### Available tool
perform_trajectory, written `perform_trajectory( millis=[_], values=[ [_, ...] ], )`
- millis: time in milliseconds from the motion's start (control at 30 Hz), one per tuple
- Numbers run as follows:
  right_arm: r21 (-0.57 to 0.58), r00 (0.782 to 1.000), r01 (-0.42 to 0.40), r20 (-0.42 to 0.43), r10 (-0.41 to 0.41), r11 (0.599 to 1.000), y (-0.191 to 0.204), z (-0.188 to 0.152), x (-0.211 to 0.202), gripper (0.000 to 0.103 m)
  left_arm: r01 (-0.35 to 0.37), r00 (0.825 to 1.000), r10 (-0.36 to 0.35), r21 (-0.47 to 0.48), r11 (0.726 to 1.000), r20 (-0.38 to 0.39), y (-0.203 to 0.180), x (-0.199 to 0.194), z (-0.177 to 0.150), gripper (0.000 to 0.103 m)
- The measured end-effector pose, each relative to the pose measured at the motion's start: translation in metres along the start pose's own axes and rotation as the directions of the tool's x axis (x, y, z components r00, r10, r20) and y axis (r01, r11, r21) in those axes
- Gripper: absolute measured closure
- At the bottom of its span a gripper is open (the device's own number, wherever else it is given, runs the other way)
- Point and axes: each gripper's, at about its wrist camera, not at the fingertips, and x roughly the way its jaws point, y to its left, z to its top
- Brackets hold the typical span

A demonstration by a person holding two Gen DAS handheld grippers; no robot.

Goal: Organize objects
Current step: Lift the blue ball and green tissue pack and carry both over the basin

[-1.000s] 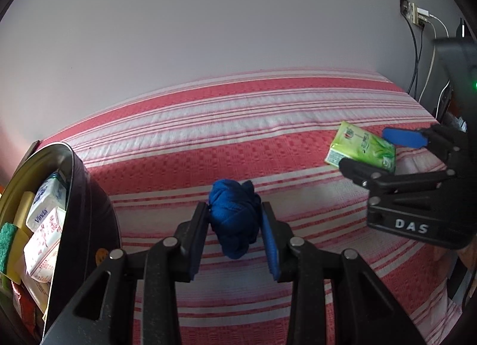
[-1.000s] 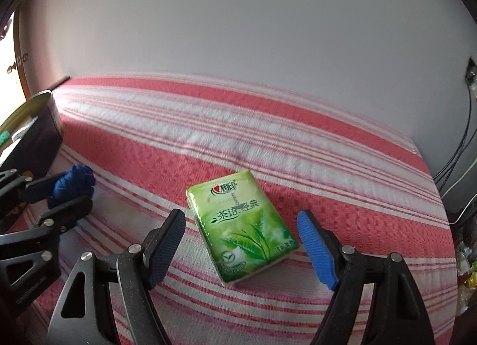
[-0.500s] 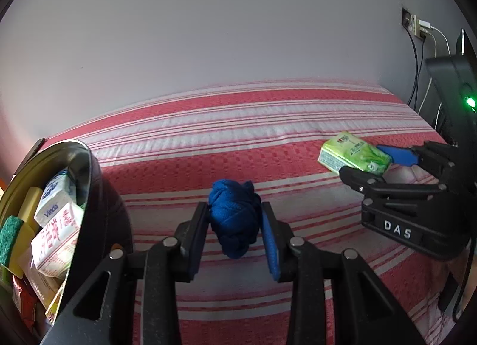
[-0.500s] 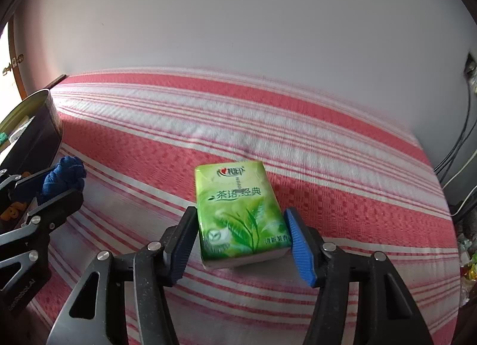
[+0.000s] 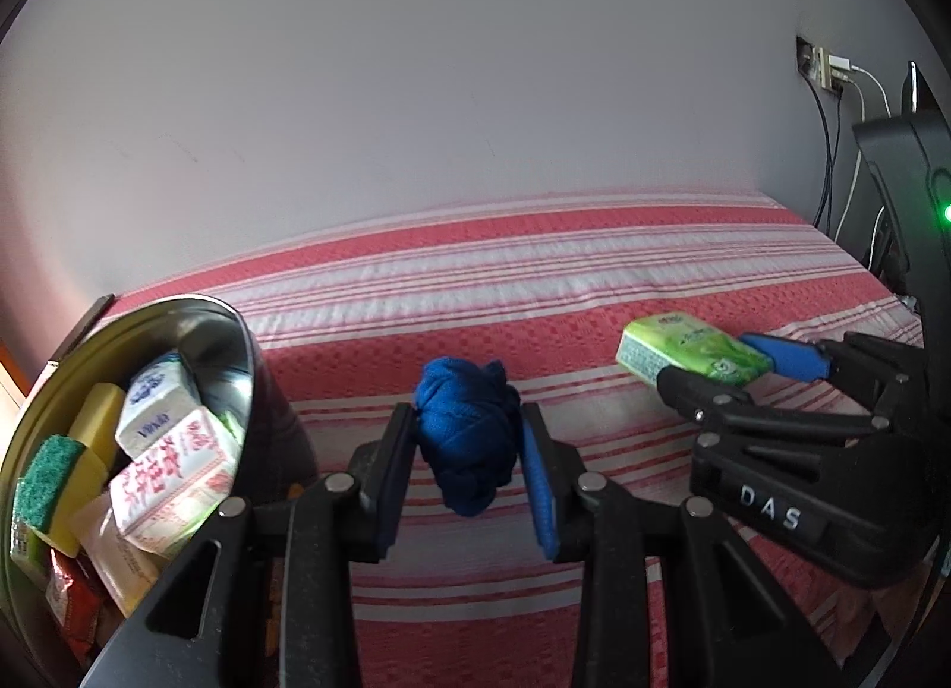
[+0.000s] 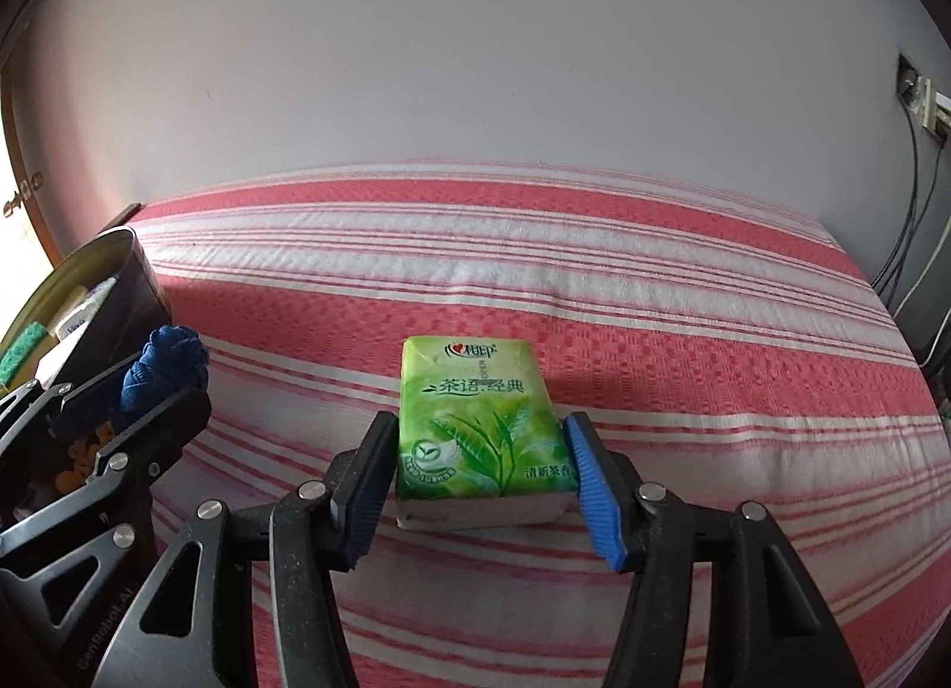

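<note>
Our left gripper (image 5: 469, 465) is clamped on a knotted ball of dark blue cloth (image 5: 466, 438), its two black fingers pressing the bundle from either side so that it sits lifted clear of the red-and-white striped woven bedspread (image 5: 535, 284). From the right wrist view we see that same left gripper (image 6: 128, 397) at the left edge with the blue cloth ball (image 6: 163, 370) caught between its jaws.

Our right gripper (image 6: 481, 477) grips a rectangular green tissue pack printed with tea leaves (image 6: 475, 420); the blue pads meet both long sides of the pack, whose far end points away from us above the striped bedspread (image 6: 654, 284). In the left wrist view we see the right gripper (image 5: 728, 358) to the right with the green pack (image 5: 683, 346) between its fingers, well apart from the blue bundle.

Just beside our left gripper, at the lower left, stands a round metal tin with a dark outer wall (image 5: 252, 355). We can make out inside it several white paper tissue packs (image 5: 172, 477), a yellow sponge with a green scouring face (image 5: 65, 480) and some red packets low down. A pale wall rises behind the bed, with a socket and cables (image 5: 826, 70) at the far right.
</note>
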Motion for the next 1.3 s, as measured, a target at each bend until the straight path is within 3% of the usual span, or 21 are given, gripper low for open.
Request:
perform_trajectory(
  millis=[367, 500, 833, 933, 1133, 1267, 1300],
  values=[
    [0.025, 0.992, 0.038, 0.123, -0.041, 0.999, 0.017, -0.012, -0.032, 0.046, -0.012, 0.997, 0.014, -0.027, 1.0, 0.073, 0.018, -0.016, -0.006, 0.069],
    [0.015, 0.98, 0.068, 0.188, -0.07, 0.998, 0.025, -0.014, -0.04, 0.046, -0.016, 0.994, 0.02, -0.032, 0.999, 0.109, 0.022, -0.026, -0.01, 0.069],
    [0.037, 0.951, 0.051, 0.305, -0.06, 0.998, 0.021, -0.02, -0.059, 0.046, -0.022, 0.984, 0.03, -0.047, 0.999, 0.178, 0.024, -0.036, -0.012, 0.069],
    [0.038, 0.949, 0.048, 0.309, -0.057, 0.998, 0.023, -0.021, -0.063, 0.046, -0.022, 0.983, 0.031, -0.054, 0.998, 0.183, 0.026, -0.038, -0.012, 0.069],
    [0.047, 0.97, 0.031, 0.241, -0.041, 0.998, 0.021, -0.018, -0.051, 0.046, -0.018, 0.984, 0.028, -0.059, 0.998, 0.177, 0.027, -0.037, -0.012, 0.069],
    [0.057, 0.987, -0.001, 0.162, -0.008, 0.998, 0.014, -0.025, -0.045, 0.045, -0.012, 0.984, 0.023, -0.059, 0.998, 0.177, 0.028, -0.037, -0.012, 0.068],
    [0.059, 0.99, 0.007, 0.138, -0.016, 0.998, 0.013, -0.029, -0.046, 0.04, -0.011, 0.984, 0.021, -0.06, 0.998, 0.177, 0.028, -0.037, -0.012, 0.068]
  ],
)
